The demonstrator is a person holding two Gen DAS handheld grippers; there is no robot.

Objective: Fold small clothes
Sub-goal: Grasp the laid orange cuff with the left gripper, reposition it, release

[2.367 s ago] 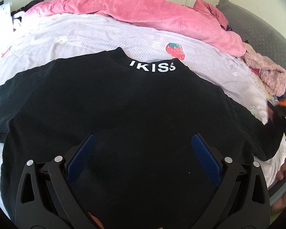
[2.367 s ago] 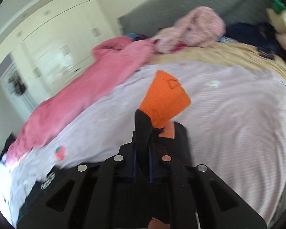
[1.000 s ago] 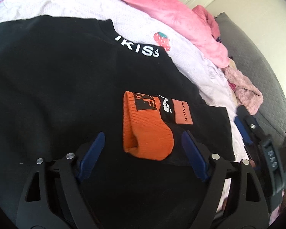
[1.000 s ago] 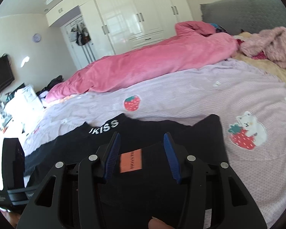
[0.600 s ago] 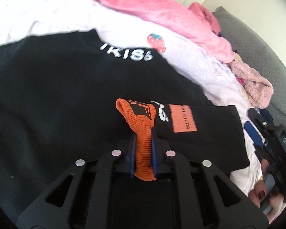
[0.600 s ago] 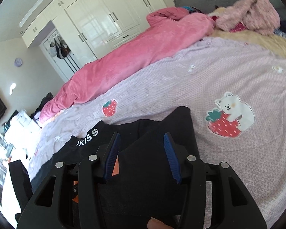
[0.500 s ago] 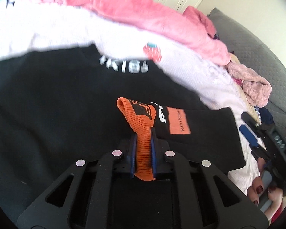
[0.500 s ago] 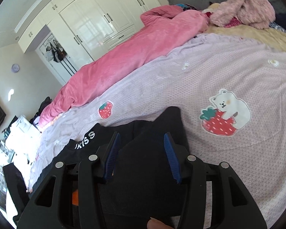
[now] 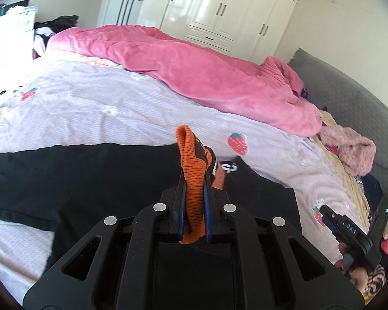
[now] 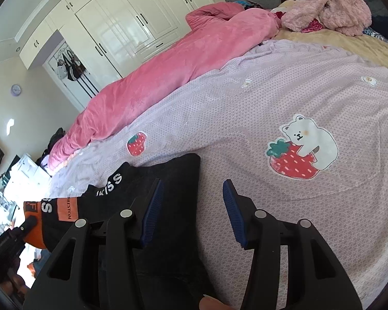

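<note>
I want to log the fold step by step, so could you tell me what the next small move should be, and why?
Probably carry the orange cuff across the black sweater and lay the sleeve flat on its body. The left gripper has its jaws shut on the cuff, lifted off the cloth, so the sleeve hangs unfolded. The right gripper stands open over the sweater's edge on the lilac bedspread, free to steady it.

A black long-sleeved sweatshirt with ribbed orange knit cuffs lies spread flat on the lilac bed, its collar bearing white letters that end in "KISS". One sleeve is folded across the body; near its end it carries white lettering and an orange patch reading "PRESTON". The orange cuff of that sleeve is lifted off the body, standing upright and pinched flat, its open end uppermost.
</note>
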